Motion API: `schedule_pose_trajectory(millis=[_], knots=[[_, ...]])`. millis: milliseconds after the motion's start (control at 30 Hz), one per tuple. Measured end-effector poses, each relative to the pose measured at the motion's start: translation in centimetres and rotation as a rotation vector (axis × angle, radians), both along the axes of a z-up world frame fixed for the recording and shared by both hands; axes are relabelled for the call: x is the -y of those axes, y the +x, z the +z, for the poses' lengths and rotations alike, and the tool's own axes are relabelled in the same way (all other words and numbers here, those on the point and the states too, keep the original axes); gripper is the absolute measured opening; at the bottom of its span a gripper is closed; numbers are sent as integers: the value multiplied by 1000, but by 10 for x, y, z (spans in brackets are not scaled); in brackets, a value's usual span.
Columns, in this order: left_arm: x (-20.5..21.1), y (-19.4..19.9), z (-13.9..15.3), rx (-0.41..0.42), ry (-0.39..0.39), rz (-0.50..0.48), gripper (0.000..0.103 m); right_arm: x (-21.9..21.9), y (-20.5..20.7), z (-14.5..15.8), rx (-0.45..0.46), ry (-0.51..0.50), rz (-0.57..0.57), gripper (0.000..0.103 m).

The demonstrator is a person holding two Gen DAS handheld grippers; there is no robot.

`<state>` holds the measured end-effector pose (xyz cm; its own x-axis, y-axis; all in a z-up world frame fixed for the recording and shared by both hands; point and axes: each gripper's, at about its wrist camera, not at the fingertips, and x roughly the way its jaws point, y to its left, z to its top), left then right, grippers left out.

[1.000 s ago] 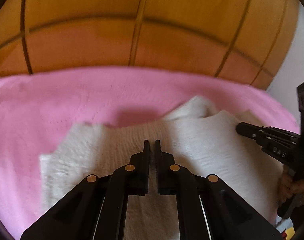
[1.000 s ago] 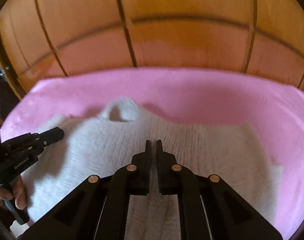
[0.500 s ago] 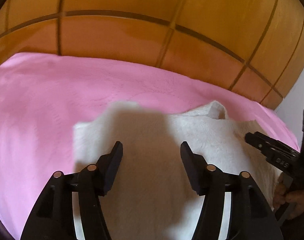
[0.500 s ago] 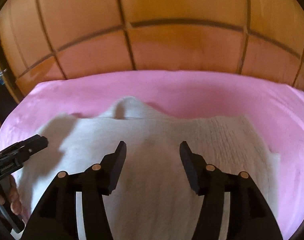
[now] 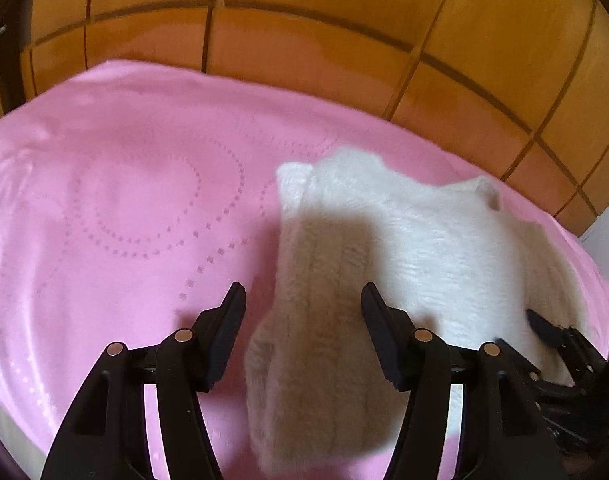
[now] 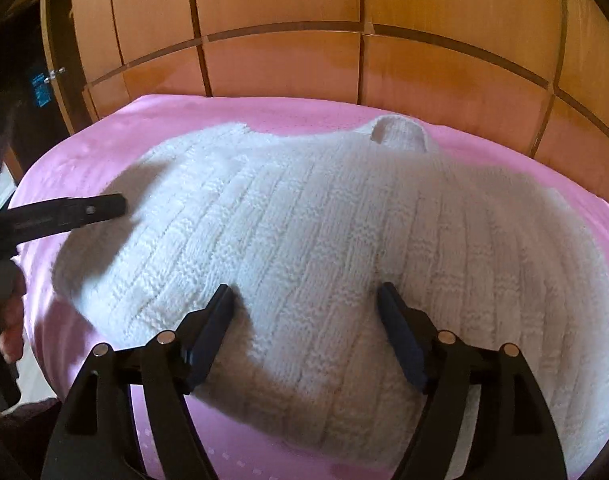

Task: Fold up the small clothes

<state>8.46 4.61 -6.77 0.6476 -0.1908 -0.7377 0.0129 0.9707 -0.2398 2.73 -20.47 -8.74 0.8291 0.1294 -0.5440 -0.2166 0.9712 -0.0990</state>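
Nearest the left wrist camera, the left claw [image 5: 302,300] stands wide, its jaws apart with nothing pressed between them. The near left edge of the white knitted sweater [image 5: 404,240] shows in the gap beyond the jaws, but the fingers [image 5: 228,320] do not touch it as far as can be seen. The claw's shadow falls across that near part of the knit.

Nearest the right wrist camera, the right claw [image 6: 306,300] is also wide and its jaws are opening at this moment. The sweater [image 6: 324,220] fills the space beyond and between them, yet neither finger [image 6: 212,320] grips the cloth. Whether the tips rest on the knit cannot be told.

The sweater lies spread on a pink bedcover [image 5: 124,208], towards its right side in the left view and across its middle in the right view. Its ribbed body faces up. In the left view its far left corner is folded or bunched. The collar [image 6: 400,132] points to the far edge of the bed.

In the right view the left claw [image 6: 100,208] comes in from the left edge, over the sweater's left side, with a hand [image 6: 8,320] below it. In the left view the right claw [image 5: 544,328] shows at the lower right edge, over the sweater's right side.

Beyond the far edge of the bed stands a wall of wooden panels [image 6: 284,60] with dark seams.
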Motion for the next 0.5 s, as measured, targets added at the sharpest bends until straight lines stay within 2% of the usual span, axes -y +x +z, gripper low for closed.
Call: schedule_pose_trajectory(millis=[300,500], knots=[[28,-37,36,134,45,-64,65,17,-27,22,0,68,-42,82],[44,-45,41,154,62,-109,65,58,-48,30,12,95,-154,84]])
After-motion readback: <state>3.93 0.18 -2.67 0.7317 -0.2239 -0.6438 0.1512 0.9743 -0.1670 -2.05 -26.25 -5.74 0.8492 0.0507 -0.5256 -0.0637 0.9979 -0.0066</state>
